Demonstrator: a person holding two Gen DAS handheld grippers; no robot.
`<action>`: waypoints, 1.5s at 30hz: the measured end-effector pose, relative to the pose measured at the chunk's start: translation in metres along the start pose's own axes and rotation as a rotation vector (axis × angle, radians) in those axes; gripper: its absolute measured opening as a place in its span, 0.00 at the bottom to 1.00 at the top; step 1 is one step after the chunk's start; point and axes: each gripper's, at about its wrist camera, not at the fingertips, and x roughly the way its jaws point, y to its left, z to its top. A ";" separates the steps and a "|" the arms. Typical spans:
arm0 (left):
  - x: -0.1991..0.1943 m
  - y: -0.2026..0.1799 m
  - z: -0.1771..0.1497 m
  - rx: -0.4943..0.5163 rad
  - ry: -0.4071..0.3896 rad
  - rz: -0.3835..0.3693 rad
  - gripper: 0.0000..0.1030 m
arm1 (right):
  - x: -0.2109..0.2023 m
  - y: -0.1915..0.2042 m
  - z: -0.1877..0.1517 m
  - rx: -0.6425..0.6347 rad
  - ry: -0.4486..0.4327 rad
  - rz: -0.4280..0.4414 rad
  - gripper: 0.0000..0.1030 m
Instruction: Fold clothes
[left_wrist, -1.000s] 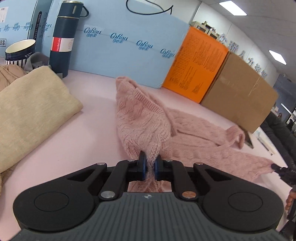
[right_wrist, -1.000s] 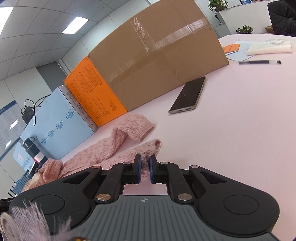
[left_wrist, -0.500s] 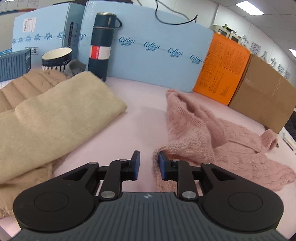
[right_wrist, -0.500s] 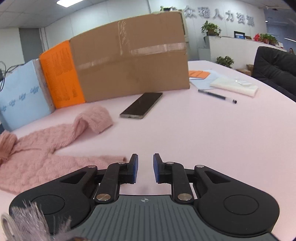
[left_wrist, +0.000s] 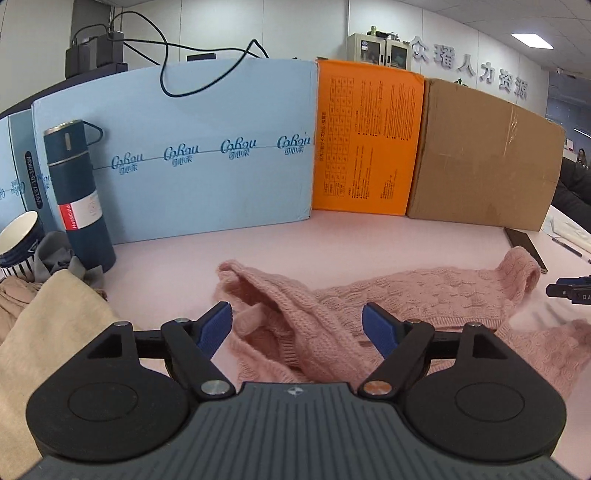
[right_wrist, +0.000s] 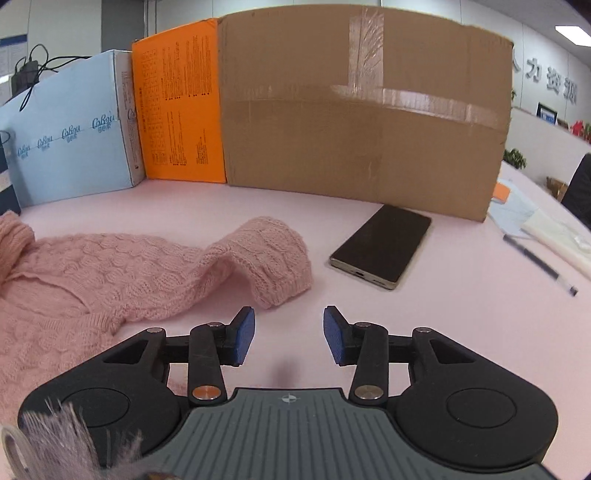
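- On the pale pink worktop (left_wrist: 258, 243) the pink cable-knit sweater (left_wrist: 369, 306) lies rumpled and unfolded, one sleeve arching up near a black phone (right_wrist: 382, 245).
- Left claw (left_wrist: 297, 326) is released; its jaws have just been opening, wide apart above the knit without pressing it.
- Right claw (right_wrist: 289, 339) is released too; its jaws have just been opening over bare worktop, nothing between them, beside the sleeve cuff.
- Risk: the loose, open knit could snag on a blue pad, dragging the heap out of shape.
- Risk: a sweep of the sleeve might nudge the phone or pen (right_wrist: 537, 267).
- Around it: a folded beige garment (left_wrist: 48, 325), a dark blue flask (left_wrist: 79, 199), blue, orange and brown cardboard boxes (right_wrist: 354, 110); an office with ceiling lights.
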 end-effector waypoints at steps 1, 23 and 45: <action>0.006 -0.006 0.002 -0.004 0.007 -0.016 0.74 | 0.008 0.004 0.003 -0.007 0.007 0.002 0.38; 0.064 0.061 -0.021 -0.201 0.134 0.075 0.80 | -0.009 -0.014 -0.018 -0.356 0.127 -0.320 0.35; 0.032 0.094 -0.041 0.016 0.017 -0.110 0.86 | -0.043 0.238 0.007 -0.730 -0.258 0.501 0.55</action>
